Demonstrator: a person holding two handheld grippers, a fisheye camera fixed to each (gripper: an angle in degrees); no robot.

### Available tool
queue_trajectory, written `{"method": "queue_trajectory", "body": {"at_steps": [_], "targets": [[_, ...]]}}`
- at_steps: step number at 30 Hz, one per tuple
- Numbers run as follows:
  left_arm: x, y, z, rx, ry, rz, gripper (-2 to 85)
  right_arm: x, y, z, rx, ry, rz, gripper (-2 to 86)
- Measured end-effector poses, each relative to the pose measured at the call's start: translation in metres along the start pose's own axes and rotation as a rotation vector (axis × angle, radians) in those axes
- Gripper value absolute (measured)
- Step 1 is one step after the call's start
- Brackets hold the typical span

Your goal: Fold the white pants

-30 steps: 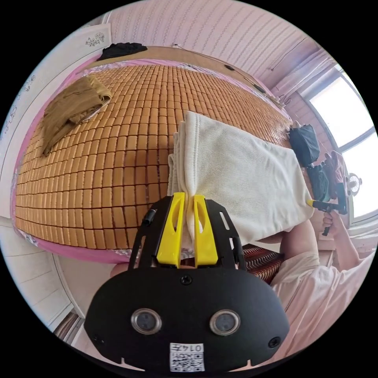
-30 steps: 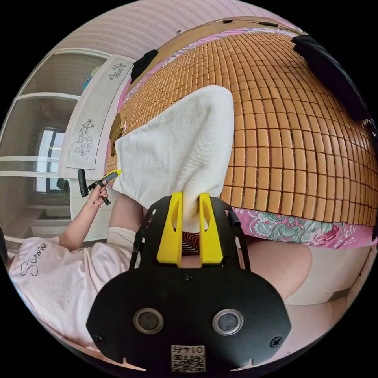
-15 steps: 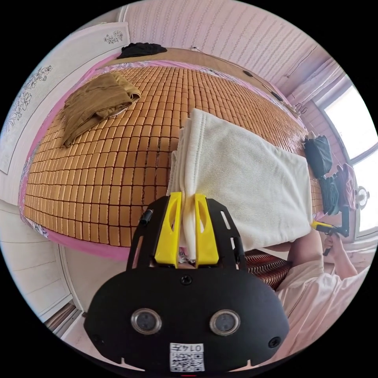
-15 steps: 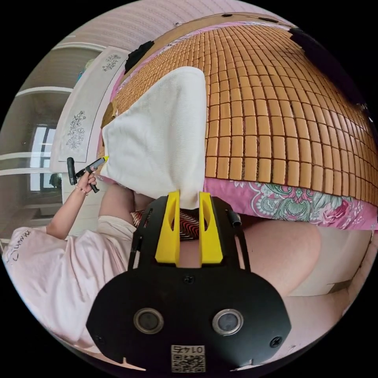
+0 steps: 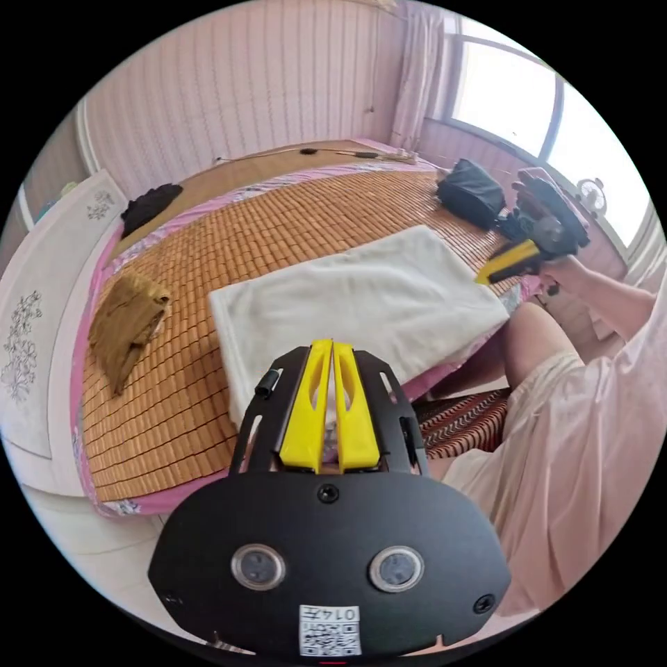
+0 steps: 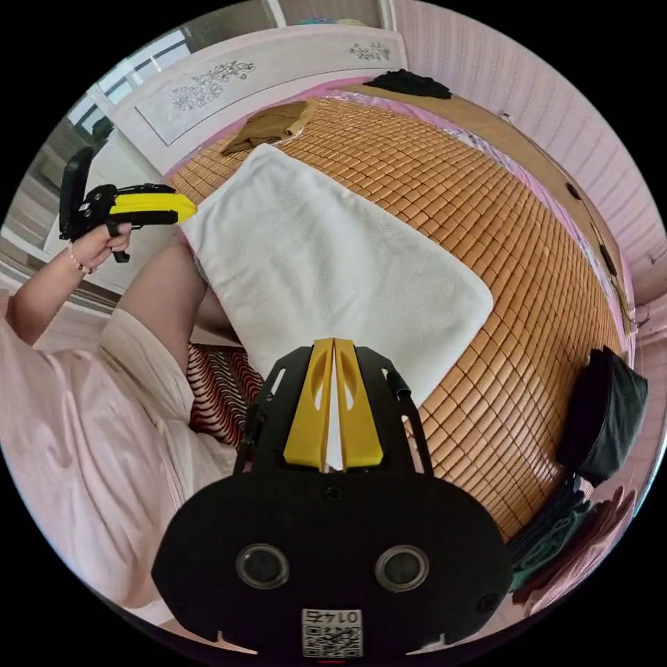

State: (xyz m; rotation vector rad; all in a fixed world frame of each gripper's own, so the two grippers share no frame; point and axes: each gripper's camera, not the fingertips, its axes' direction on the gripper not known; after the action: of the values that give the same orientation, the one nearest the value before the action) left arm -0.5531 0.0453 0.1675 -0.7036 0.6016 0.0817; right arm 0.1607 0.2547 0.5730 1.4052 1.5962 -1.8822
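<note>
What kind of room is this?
Most likely a bedroom: a wide bed covered with a bamboo mat, a headboard at one end, and clothes such as the white pants laid on it.

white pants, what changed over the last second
Both grippers let go: the left gripper and right gripper had each pinched an edge, and now both are shut empty, pulled back. The white pants lie folded flat on the mat. The brown garment stayed put.

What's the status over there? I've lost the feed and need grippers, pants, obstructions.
Left gripper and right gripper shut, off the cloth. White pants folded flat on the bamboo mat. Brown garment lies apart, not in the way.
</note>
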Motion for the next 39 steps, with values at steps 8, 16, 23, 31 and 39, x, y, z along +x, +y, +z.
{"method": "queue_trajectory", "body": {"at_steps": [8, 16, 23, 31, 39], "targets": [[0.119, -0.015, 0.092, -0.099, 0.096, 0.183, -0.9, -0.065, -0.190, 0.098, -0.172, 0.203, -0.199, -1.0], [0.147, -0.003, 0.143, -0.241, 0.036, 0.260, -1.0, -0.104, -0.248, 0.167, -0.380, 0.282, -0.419, -1.0], [0.139, 0.013, 0.161, -0.191, 0.161, 0.191, -1.0, -0.100, -0.316, 0.210, -0.358, 0.253, -0.297, -0.8], [0.152, 0.026, 0.177, -0.155, 0.162, 0.230, -1.0, -0.116, -0.378, 0.250, -0.605, 0.255, -0.417, -1.0], [0.183, 0.042, 0.190, -0.111, 0.052, 0.234, -1.0, -0.118, -0.407, 0.269, -0.629, 0.246, -0.391, -0.9]]}}
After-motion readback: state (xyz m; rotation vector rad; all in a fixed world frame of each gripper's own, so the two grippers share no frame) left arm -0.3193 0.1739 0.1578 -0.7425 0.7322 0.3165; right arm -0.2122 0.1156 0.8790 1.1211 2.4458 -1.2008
